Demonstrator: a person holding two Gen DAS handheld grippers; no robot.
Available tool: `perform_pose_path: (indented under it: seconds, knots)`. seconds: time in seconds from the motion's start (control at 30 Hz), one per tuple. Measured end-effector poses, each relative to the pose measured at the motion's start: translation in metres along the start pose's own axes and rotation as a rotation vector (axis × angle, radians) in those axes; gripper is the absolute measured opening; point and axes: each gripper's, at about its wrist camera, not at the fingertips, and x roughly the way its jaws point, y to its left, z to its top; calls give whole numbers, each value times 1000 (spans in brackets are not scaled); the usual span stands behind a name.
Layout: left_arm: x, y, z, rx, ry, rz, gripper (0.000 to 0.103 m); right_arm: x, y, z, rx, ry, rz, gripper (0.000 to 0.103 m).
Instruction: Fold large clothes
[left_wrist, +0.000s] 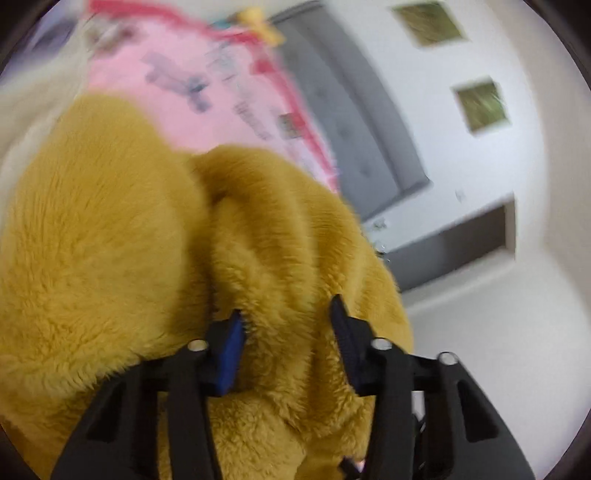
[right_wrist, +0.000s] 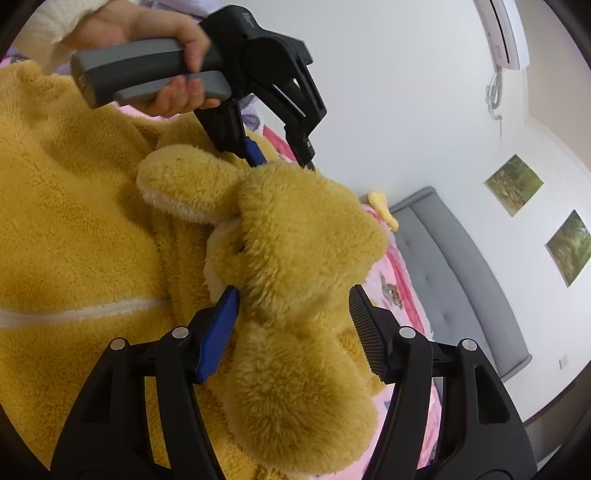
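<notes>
A: While both tools bite into the mustard fleece garment (right_wrist: 92, 229), bunched over the pink bedspread (right_wrist: 402, 295), the left gripper (left_wrist: 286, 317) pinches a ridge of pile.

B: And the right gripper (right_wrist: 295, 306)? Its near pad presses in; I can't tell whether the far one bites.

A: Risk then: thick pile slides free if either hand tugs, and the rounded flap (right_wrist: 184, 184) at ten o'clock flops loose.

B: Room?

A: Open bed towards one o'clock; grey headboard (right_wrist: 450, 273) bounds three o'clock.
</notes>
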Motion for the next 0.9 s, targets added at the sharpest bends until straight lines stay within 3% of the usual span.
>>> perform_pose_path:
  seconds: [0.1,0.17,0.23,0.27,0.33,0.37,0.43,0.5,0.57,0.63,0.73,0.83,0.9]
  knots:
    - [12,19,1,-128,-2,-9,38,3,3,-1,6,19,7,59]
    - [23,31,-3,-227,25,-77,45,3,3,-2,10,28,12,59]
    - [28,34,-5,-261,20,-105,43,10,5,-5,11,58,31,59]
    - [29,34,-5,-263,7,-103,16,14,6,-6,10,83,47,59]
    - [30,34,-6,-273,-16,-89,11,23,10,-10,13,133,60,54]
    - [29,32,-7,-267,-31,-101,9,27,11,-10,21,140,73,41]
    - [21,22,-8,-213,-68,-133,9,30,8,-9,33,138,76,34]
    - [7,11,-17,-163,-131,-152,8,29,4,-4,31,124,65,31]
    - [-17,6,-16,-139,-248,-241,8,26,5,-2,-23,91,6,29]
    - [-31,6,-17,-139,-265,-251,8,20,7,3,-149,17,-86,29]
    - [-61,8,-28,-77,-312,-284,8,12,12,11,-281,-54,-146,28]
    - [-75,30,-49,-94,-270,-242,8,1,19,9,-298,-60,-81,28]
    - [-67,49,-73,-91,-193,-173,8,3,35,-6,-357,-22,-62,28]
